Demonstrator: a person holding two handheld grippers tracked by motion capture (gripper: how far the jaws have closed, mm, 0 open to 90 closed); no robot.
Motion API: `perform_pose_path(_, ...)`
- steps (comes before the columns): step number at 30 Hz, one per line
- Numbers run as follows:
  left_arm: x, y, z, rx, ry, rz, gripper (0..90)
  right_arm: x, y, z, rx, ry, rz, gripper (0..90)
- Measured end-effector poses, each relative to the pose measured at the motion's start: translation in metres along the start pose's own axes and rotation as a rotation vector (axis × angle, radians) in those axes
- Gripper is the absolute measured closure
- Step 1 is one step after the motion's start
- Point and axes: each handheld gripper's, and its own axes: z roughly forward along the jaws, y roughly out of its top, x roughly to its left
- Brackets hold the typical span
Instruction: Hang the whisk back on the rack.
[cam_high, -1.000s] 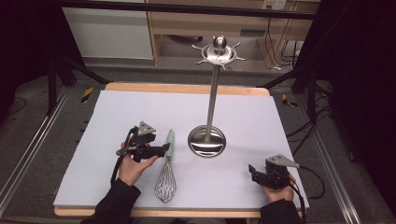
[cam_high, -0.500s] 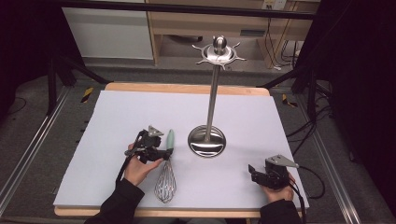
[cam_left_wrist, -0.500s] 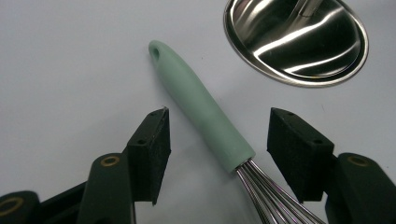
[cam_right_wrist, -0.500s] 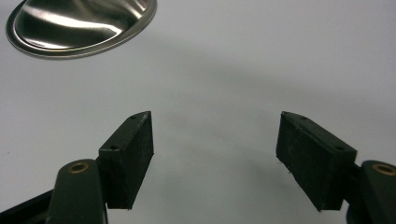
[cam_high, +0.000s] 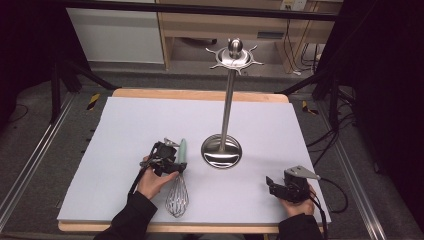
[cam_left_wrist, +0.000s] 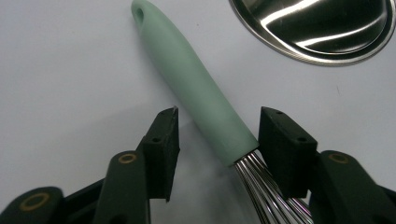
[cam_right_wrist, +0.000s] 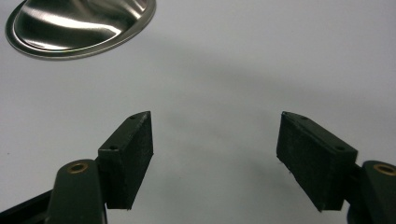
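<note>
High view first: my left gripper (cam_high: 167, 159) has slid toward 3 o'clock over the last second and now sits over the whisk (cam_high: 178, 183), which lies on the white table sheet (cam_high: 125, 130) with its mint handle pointing to 12 o'clock. From the left gripper view, the jaws are spread and straddle the handle (cam_left_wrist: 196, 88) just above the wires, neither pad touching yet. I judge a pickup is next, perhaps for hanging on the utensil stand (cam_high: 225, 115) just beside it at 3 o'clock. My right gripper (cam_high: 282, 187) rests unmoved near the sheet's 5 o'clock corner, jaws wide apart and holding nothing.
</note>
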Motion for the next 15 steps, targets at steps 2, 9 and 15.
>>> perform_pose_path(2, -0.001, 0.0, 0.002, 0.005, -0.001, -0.008, 50.6, 0.0, 0.0, 0.0, 0.001, -0.001, 0.009, 27.1)
perform_pose_path(9, -0.003, 0.001, 0.008, 0.031, 0.01, -0.025, 52.8, 0.0, 0.0, 0.0, 0.004, 0.001, 0.01, 26.9)
perform_pose_path(15, 0.0, 0.003, 0.011, 0.054, -0.015, -0.072, 54.6, 0.0, 0.0, 0.0, 0.003, 0.001, 0.014, 26.7)
